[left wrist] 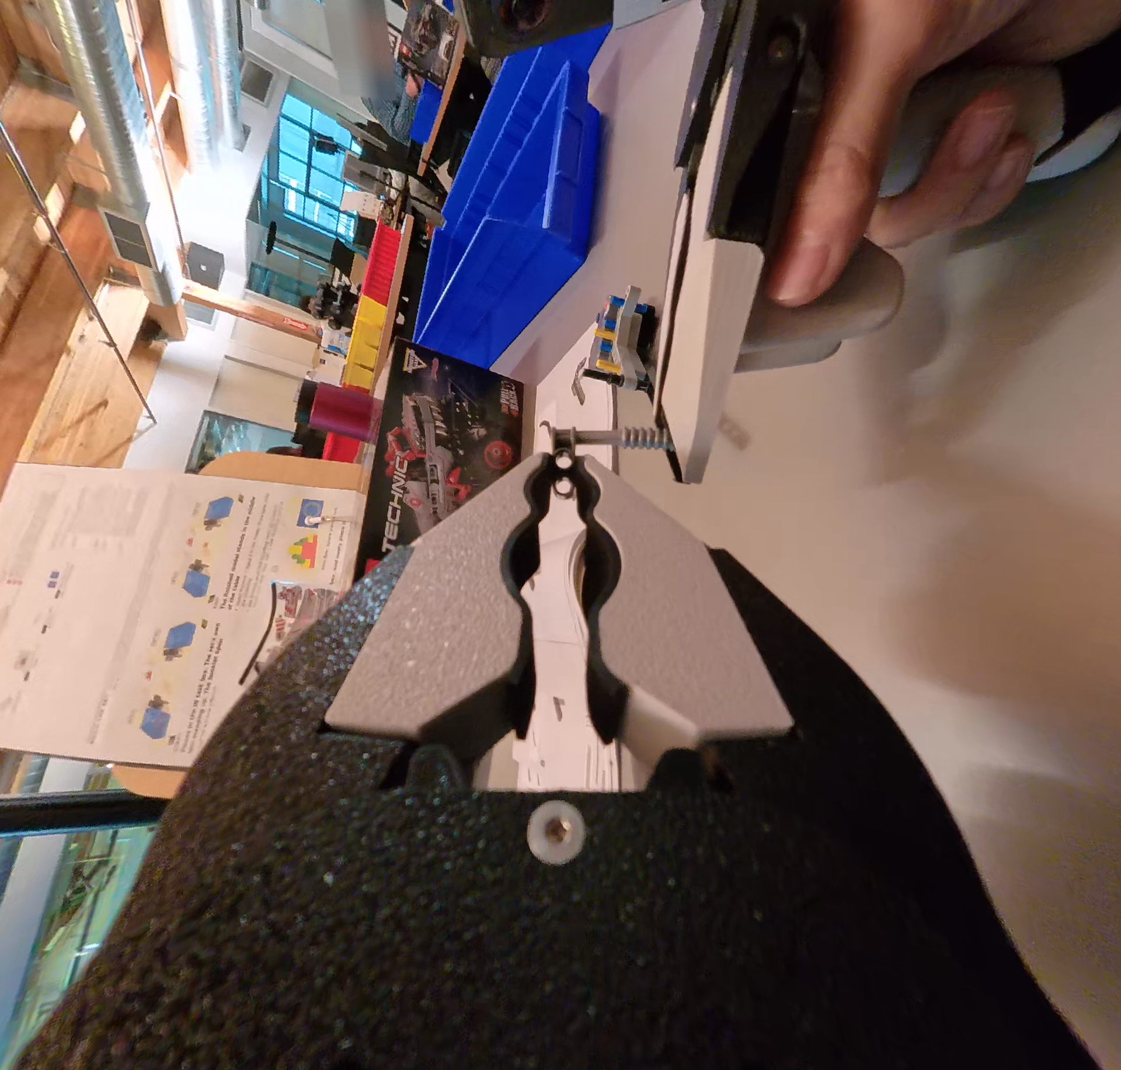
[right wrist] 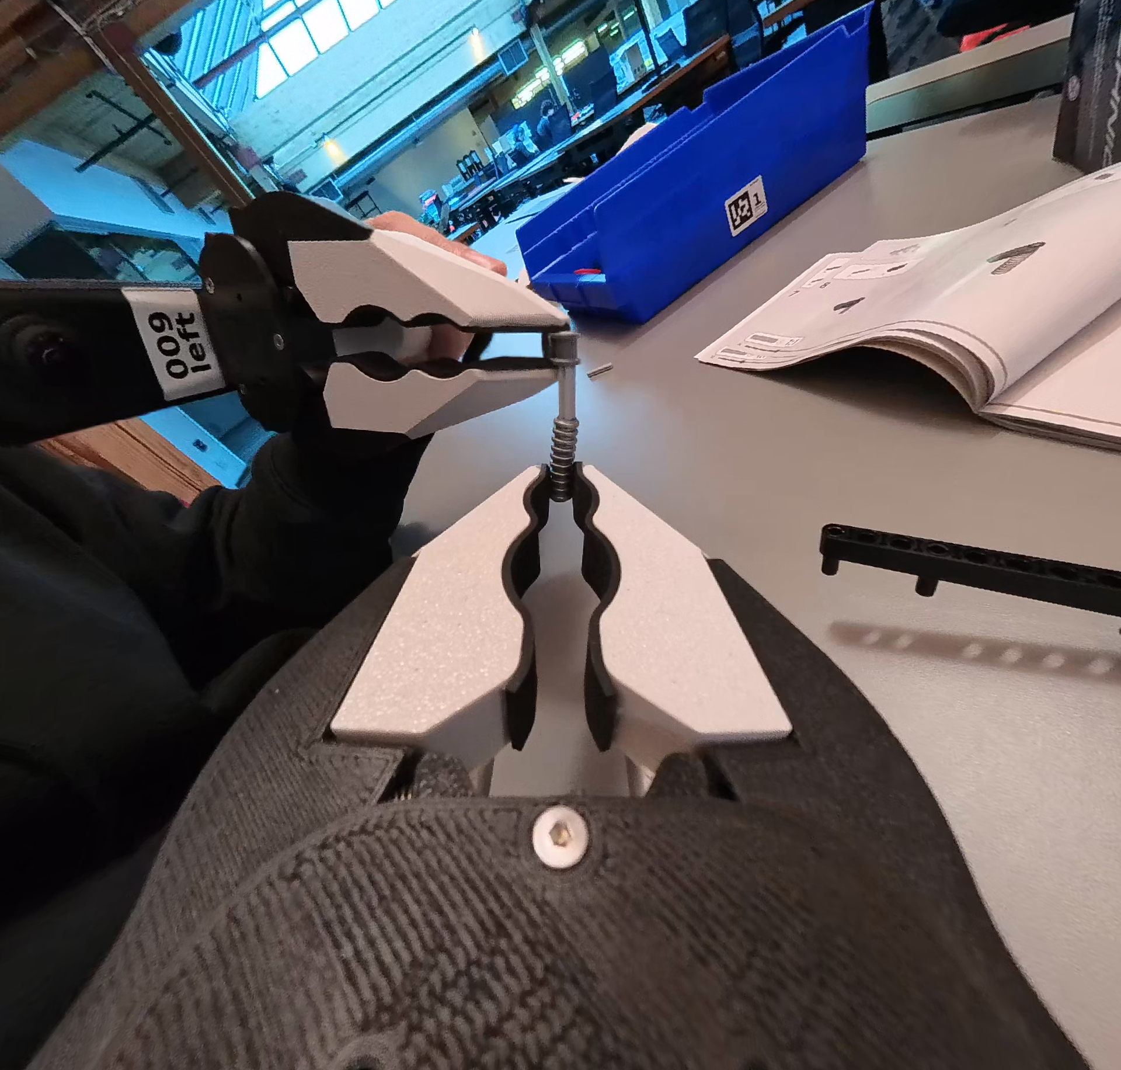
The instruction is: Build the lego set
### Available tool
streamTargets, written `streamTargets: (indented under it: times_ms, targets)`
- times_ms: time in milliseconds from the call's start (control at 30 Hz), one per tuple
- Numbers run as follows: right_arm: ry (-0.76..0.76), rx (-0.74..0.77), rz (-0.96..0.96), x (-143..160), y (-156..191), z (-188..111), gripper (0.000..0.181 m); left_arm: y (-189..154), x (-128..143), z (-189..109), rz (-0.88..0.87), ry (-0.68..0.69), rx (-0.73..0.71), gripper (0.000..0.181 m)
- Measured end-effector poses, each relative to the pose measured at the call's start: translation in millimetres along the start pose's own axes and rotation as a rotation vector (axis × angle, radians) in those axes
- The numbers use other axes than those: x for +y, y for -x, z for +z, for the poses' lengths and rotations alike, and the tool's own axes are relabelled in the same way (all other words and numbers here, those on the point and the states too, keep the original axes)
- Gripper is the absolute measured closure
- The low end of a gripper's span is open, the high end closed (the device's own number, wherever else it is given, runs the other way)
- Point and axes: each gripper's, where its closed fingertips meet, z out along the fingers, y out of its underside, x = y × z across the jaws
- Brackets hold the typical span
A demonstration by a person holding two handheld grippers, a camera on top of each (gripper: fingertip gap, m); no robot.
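The left gripper [right wrist: 561, 349], bearing a white label, is clenched on the grey head of the shock absorber [right wrist: 564, 416]; the right gripper [right wrist: 561, 482] grips its spring end. Right of this piece sit a blue bin [right wrist: 697, 215] with a coded sticker, an open manual [right wrist: 946, 325], and probably a black beam [right wrist: 970, 567].

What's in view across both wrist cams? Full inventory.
grey spring shock absorber piece: 1, grey, held between both grippers
blue plastic parts bin: 1, blue, far side of table
open instruction booklet: 1, white, right on table
long black holed beam: 1, black, table, right
dark set box: 1, black, beside bin
small partly built model: 1, grey-blue-yellow, near bin
grey table: 1
left gripper: shut on top end
right gripper: shut on spring end
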Motion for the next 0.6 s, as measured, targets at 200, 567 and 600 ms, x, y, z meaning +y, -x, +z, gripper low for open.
streamTargets:
  times_ms: [200,567,600]
  targets:
    - [0.036,0.001,-0.01,4,0,0,0.177,-4,-1,-1,0.062,0.002,0.019,0.176]
    - [0.052,0.16,-0.12,2,-18,-8,0.177,-1,0,14,0.09,0.005,-0.148,0.176]
    - [0.027,0.156,-0.119,-2,-18,-10,0.177,2,-3,14,0.093,0.0,-0.179,0.176]
